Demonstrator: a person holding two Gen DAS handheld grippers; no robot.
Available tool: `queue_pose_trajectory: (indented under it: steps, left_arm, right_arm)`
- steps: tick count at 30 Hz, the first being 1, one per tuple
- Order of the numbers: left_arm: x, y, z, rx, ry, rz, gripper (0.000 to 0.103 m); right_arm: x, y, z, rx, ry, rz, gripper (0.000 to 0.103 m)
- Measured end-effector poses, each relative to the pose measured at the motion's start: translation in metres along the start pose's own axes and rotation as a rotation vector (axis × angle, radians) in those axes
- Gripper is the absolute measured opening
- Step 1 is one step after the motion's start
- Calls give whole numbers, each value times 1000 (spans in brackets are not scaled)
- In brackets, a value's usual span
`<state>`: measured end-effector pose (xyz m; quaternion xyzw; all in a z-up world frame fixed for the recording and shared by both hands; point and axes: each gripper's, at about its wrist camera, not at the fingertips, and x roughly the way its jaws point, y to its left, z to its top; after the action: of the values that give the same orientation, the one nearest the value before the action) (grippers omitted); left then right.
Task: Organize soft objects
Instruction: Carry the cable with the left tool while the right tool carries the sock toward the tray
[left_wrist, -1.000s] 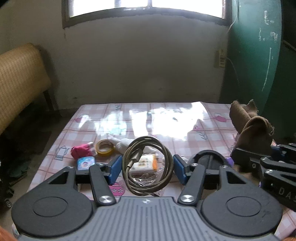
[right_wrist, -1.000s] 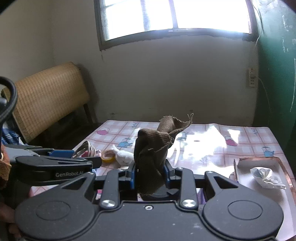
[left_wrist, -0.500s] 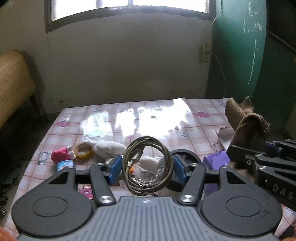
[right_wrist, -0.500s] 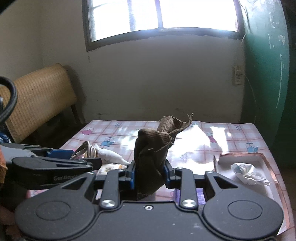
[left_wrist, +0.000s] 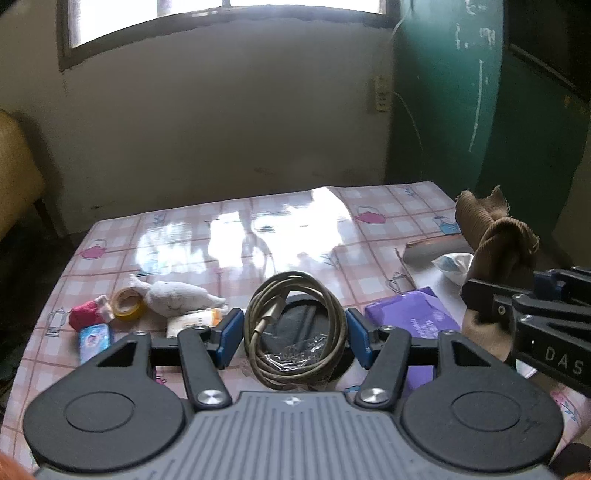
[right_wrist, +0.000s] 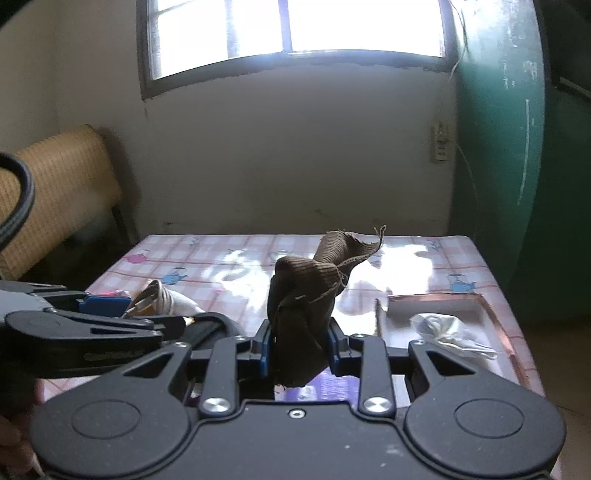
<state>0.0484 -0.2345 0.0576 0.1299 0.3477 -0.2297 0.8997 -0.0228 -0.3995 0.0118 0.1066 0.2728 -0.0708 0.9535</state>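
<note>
One soft item, a white wad (right_wrist: 439, 325), lies in the tray (right_wrist: 495, 314) at right; right gripper (right_wrist: 297, 350) pinches the cloth (right_wrist: 306, 295) mid-frame; left gripper (left_wrist: 293, 332) grips the cable (left_wrist: 295, 325); the plush (left_wrist: 177, 297) waits, left.

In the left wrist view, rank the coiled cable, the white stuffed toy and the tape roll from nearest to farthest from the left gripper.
1. Coiled cable: held between the fingers of the left gripper.
2. White stuffed toy: on the table, ahead to the left.
3. Tape roll: farther left, beside the toy.

Tape roll (left_wrist: 127, 303) lies left of the stuffed toy (left_wrist: 177, 297), touching.
</note>
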Motion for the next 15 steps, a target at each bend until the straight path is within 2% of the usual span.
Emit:
queue_pose_trajectory:
  steps: [15]
  left_arm:
    - [15, -54, 2, 87, 7, -99, 61]
  right_arm:
    - [-10, -69, -16, 37, 30, -128, 35]
